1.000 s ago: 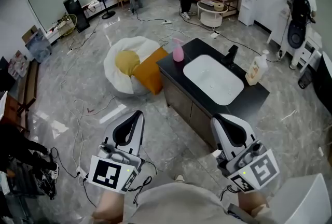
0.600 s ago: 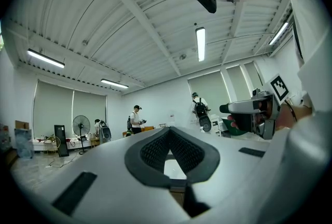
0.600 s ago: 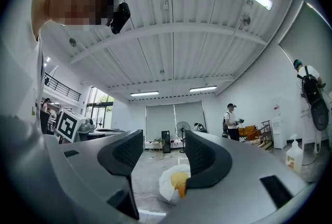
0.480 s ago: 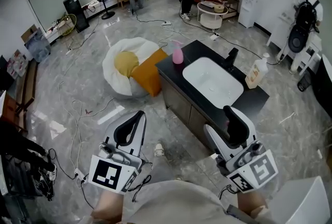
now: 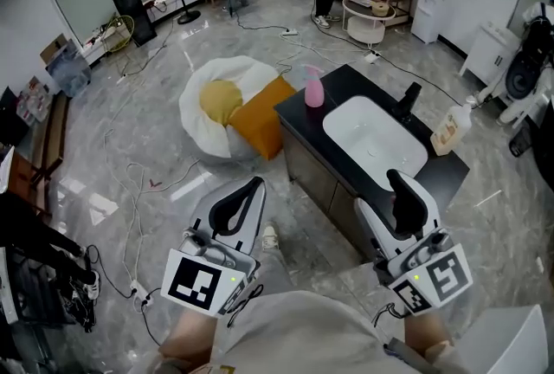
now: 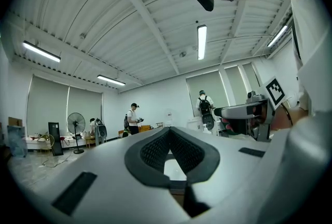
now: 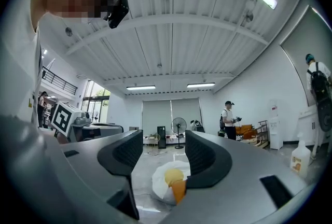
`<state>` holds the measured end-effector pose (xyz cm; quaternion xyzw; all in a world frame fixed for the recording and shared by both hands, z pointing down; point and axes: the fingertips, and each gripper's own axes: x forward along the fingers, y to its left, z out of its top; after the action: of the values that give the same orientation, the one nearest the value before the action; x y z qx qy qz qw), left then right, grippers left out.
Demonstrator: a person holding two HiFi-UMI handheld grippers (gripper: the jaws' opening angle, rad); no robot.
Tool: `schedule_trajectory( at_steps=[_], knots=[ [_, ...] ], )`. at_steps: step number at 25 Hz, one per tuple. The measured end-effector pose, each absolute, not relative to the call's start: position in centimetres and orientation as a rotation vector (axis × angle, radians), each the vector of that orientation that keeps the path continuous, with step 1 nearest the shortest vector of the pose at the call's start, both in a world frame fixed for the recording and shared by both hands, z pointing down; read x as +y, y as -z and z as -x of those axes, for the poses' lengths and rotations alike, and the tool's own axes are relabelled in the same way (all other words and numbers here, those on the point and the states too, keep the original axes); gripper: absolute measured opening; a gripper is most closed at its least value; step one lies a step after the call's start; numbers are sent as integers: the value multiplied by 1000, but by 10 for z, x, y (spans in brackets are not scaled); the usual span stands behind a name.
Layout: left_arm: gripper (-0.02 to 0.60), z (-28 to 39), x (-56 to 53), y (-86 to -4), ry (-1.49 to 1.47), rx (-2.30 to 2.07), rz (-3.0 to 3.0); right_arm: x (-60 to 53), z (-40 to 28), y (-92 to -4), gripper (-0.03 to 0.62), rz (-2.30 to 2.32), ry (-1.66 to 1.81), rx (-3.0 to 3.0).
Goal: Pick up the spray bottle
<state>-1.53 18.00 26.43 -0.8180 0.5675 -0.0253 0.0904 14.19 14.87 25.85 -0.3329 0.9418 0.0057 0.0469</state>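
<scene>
my right gripper (image 7: 163, 153) jaws have just opened wide, nothing between them. my left gripper (image 6: 171, 151) jaws are closed and empty. ahead and left of the right jaws, upright near the table's (image 5: 344, 83) far corner, stands what looks like the pink spray bottle (image 5: 313, 91). the right is nearer, with open floor alongside.

left tongs (image 5: 246, 192), right tongs (image 5: 386, 196): pale grey shells, black pads (image 5: 227, 213), black-white marker cubes (image 5: 204, 285); pale grey top (image 5: 294, 338).

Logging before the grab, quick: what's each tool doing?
Left tool: closed, empty.
Right tool: open, jaws just opened, nothing between them.
</scene>
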Motion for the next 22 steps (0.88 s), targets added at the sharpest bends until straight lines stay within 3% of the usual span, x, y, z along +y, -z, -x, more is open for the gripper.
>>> schedule_trajectory(
  at_steps=[22],
  knots=[
    [18,181,-118,-258,81,1507,2545,-129,32,-263,268,1203,-49,2866]
  ],
)
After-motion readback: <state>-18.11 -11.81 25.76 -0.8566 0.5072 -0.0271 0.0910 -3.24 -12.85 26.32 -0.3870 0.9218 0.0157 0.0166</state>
